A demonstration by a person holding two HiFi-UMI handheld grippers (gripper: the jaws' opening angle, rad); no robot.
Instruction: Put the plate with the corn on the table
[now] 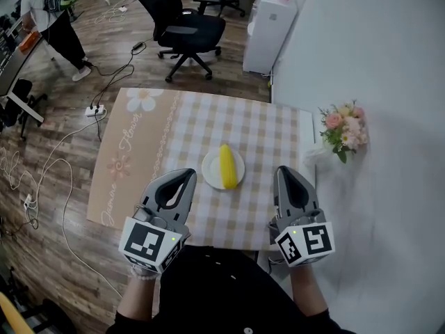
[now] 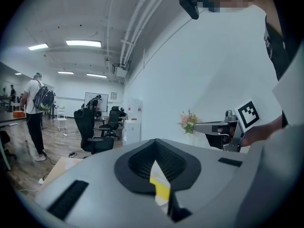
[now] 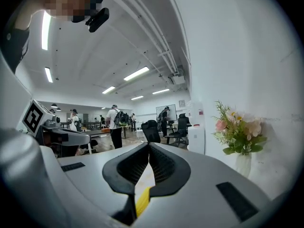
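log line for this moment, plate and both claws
plate: on table, corn on it | left claw: shut, empty, apart from plate | right claw: shut, empty, apart from plate

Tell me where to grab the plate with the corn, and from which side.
Probably the bare left rim of the plate, coming in low from the left. The corn lies lengthwise right of centre, leaving that edge free; the plate sits flat, so a jaw must slide under the rim.
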